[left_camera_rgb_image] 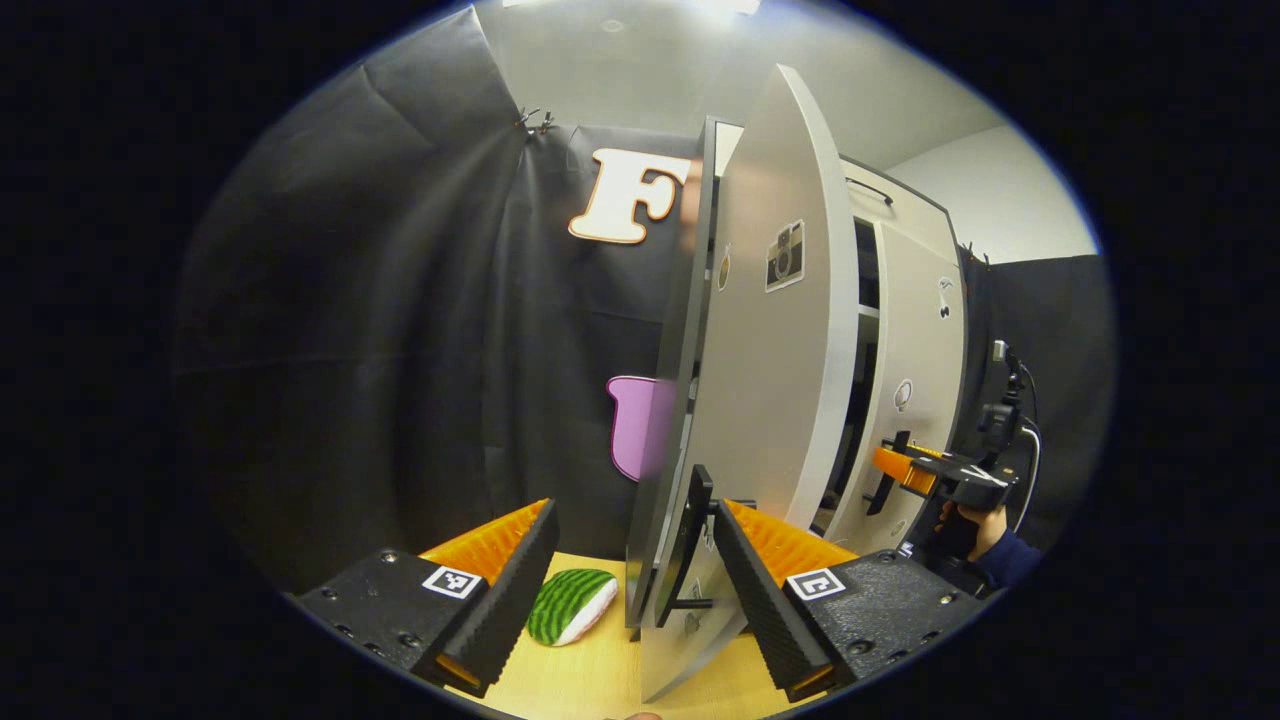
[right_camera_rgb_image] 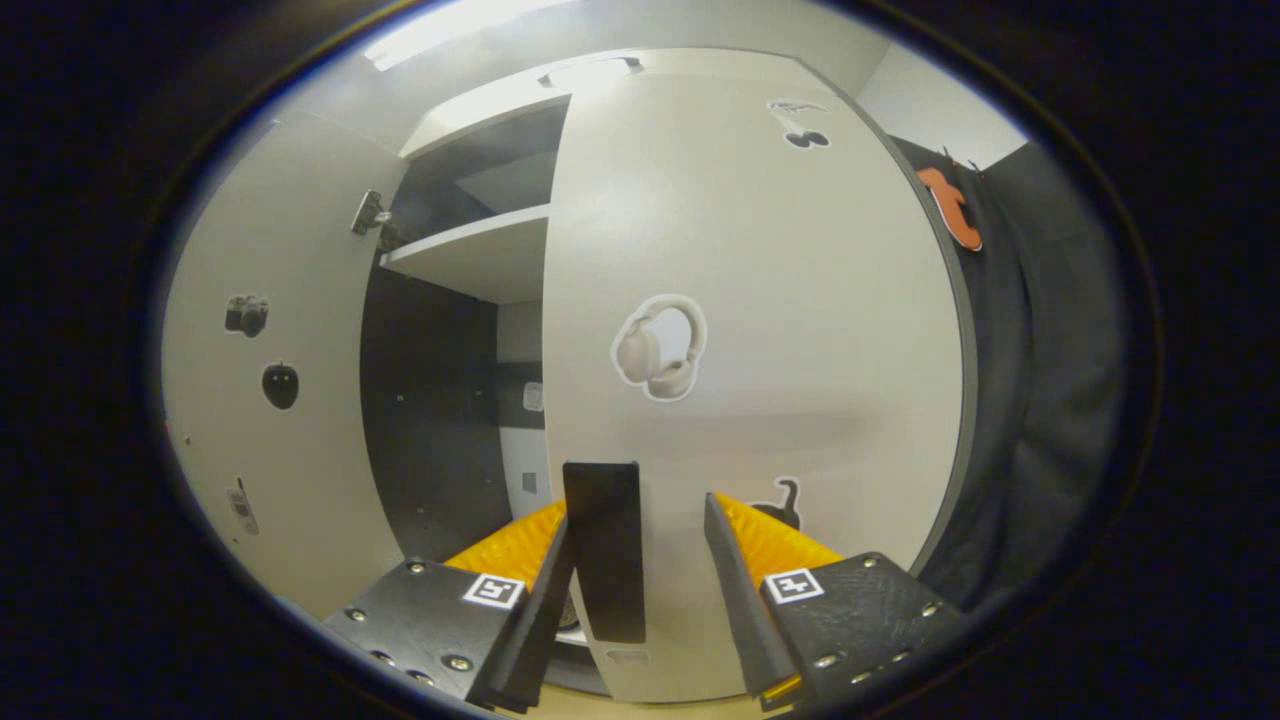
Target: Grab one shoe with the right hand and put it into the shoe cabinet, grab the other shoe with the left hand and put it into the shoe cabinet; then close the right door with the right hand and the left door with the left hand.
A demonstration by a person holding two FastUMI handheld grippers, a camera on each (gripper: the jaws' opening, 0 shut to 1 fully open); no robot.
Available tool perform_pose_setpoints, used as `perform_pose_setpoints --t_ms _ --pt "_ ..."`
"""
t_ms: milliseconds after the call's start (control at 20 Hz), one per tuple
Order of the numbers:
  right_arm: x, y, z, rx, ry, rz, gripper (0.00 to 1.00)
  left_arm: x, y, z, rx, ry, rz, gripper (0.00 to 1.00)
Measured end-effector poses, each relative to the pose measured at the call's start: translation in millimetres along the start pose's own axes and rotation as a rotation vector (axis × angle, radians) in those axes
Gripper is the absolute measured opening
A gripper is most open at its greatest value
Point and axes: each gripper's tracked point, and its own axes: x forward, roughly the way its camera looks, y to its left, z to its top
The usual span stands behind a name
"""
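The white shoe cabinet's left door (left_camera_rgb_image: 770,380) stands half open, edge-on to me in the left gripper view. Its black handle (left_camera_rgb_image: 690,540) lies between the spread fingers of my left gripper (left_camera_rgb_image: 635,510), close to the right finger, and the gripper is open. In the right gripper view the right door (right_camera_rgb_image: 760,300) is nearly closed. Its black handle (right_camera_rgb_image: 603,560) stands between the fingers of my right gripper (right_camera_rgb_image: 636,512), beside the left finger with a gap to the other. Farther off in the left gripper view, a hand (left_camera_rgb_image: 985,525) holds the right gripper (left_camera_rgb_image: 905,470) at the right door (left_camera_rgb_image: 915,370).
A watermelon-patterned cushion (left_camera_rgb_image: 570,605) lies on the wooden floor (left_camera_rgb_image: 580,680) left of the cabinet. Through the gap between the doors I see a white shelf (right_camera_rgb_image: 480,255) and a dark interior. The left door (right_camera_rgb_image: 270,420) hangs open at the left. Black cloth walls surround the cabinet.
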Motion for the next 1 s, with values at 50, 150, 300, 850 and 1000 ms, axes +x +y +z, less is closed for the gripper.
perform_pose_setpoints --t_ms 50,150,300,850,1000 --pt "0.6 0.0 -0.4 -0.001 0.000 -0.001 0.72 0.2 -1.0 -1.0 -0.003 -0.002 -0.008 0.91" --pt "0.4 0.8 -1.9 0.010 0.019 0.007 0.72 2.0 -1.8 0.0 -0.016 -0.009 -0.018 0.89" --pt "-9.3 1.1 -14.4 0.142 0.102 0.053 0.74 2.1 -6.6 0.9 -0.044 -0.024 -0.038 0.86" --pt "-65.9 -30.2 -2.4 0.154 0.075 0.026 0.75 7.6 -48.0 -0.1 -0.022 -0.033 -0.117 0.87" --pt "-78.1 -40.0 -3.2 0.140 0.085 0.011 0.70 14.1 -72.3 -3.2 -0.024 -0.032 -0.173 0.87"
